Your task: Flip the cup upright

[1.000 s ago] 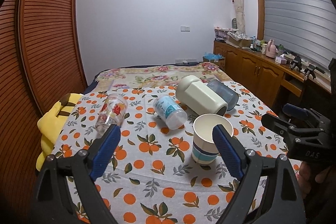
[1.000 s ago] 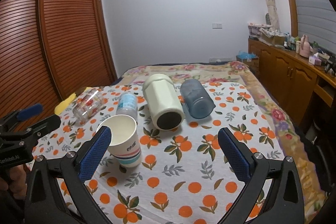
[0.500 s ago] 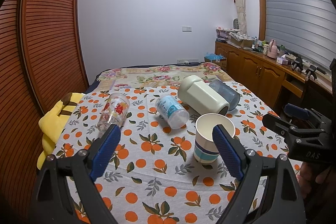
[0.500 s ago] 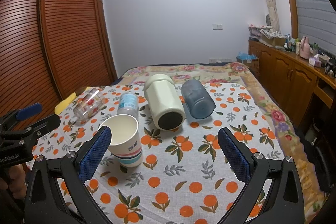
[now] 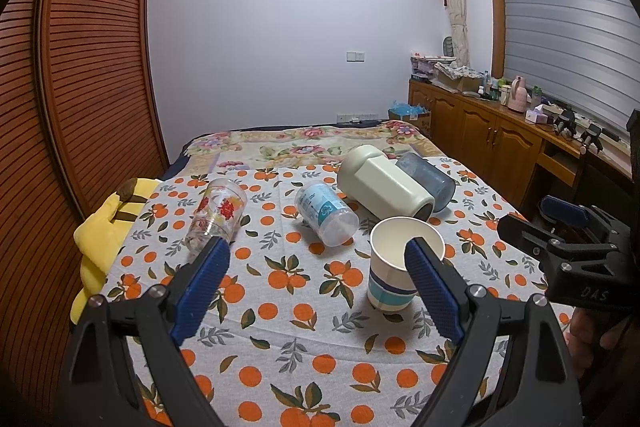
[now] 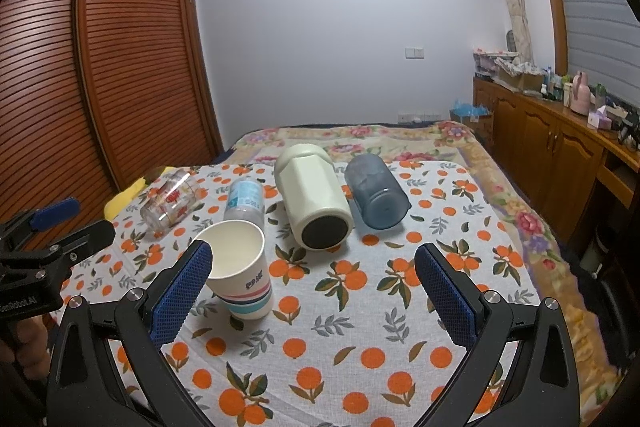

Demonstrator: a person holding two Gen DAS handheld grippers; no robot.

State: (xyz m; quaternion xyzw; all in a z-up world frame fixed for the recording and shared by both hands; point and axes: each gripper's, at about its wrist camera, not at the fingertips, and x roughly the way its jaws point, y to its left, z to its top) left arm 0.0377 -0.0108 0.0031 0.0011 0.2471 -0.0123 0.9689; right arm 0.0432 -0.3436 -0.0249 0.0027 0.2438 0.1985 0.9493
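Behind upright paper cup, cream jug, blue tumbler, bottle lying

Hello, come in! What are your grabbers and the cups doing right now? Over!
Both hand-held grippers open, empty. Paper cup upright; four other cups lying down, cream one nearest. Nothing blocking.

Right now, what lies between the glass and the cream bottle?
One thing: the clear cup with a blue label, on its side between the glass and cream bottle. Both views show it.
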